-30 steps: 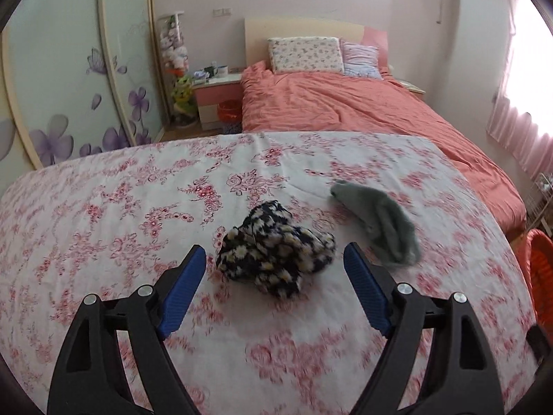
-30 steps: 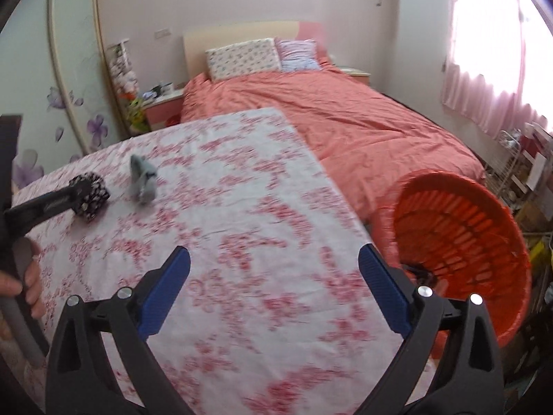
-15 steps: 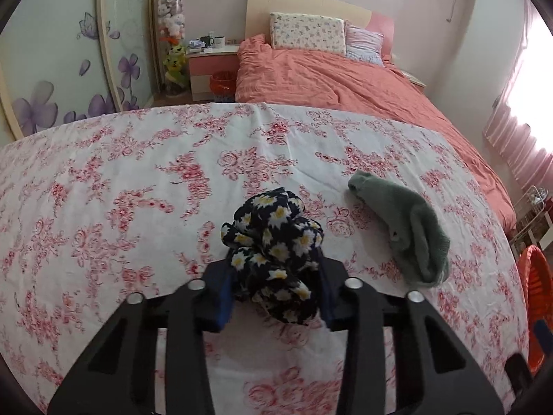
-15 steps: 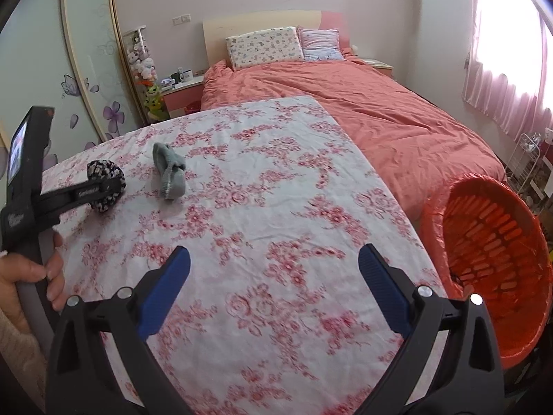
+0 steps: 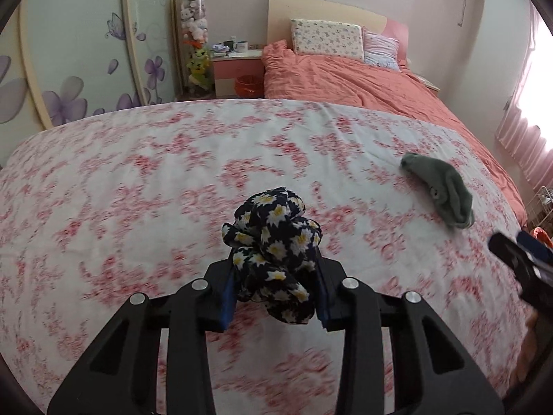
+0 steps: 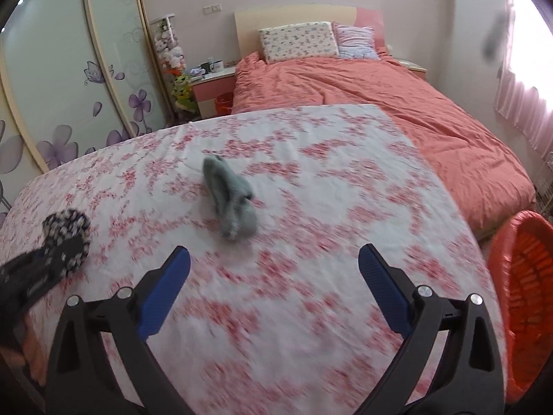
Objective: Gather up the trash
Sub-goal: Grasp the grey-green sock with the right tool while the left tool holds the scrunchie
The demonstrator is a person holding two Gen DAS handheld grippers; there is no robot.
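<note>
My left gripper (image 5: 274, 285) is shut on a bunched dark cloth with white daisies (image 5: 276, 252), held just above the floral sheet (image 5: 138, 186). The same cloth (image 6: 65, 231) and left gripper (image 6: 45, 269) show at the left edge of the right wrist view. A grey-green sock (image 5: 440, 188) lies on the sheet to the right of the held cloth. In the right wrist view the grey-green sock (image 6: 230, 200) lies ahead and left of my right gripper (image 6: 274, 276), which is open with nothing between its fingers. The right gripper's tip (image 5: 518, 259) shows at the right edge of the left wrist view.
An orange basket (image 6: 525, 297) stands on the floor past the sheet's right edge. Beyond the sheet is a bed with a coral duvet (image 6: 380, 103) and pillows. A nightstand (image 5: 236, 69) and a small orange bin (image 5: 247, 86) stand at the back left, beside flowered wardrobe doors (image 5: 69, 69).
The left gripper closed on the daisy cloth and lifted it off the sheet. The right gripper swung left, away from the orange basket, and the grey-green sock now lies nearer its fingers.
</note>
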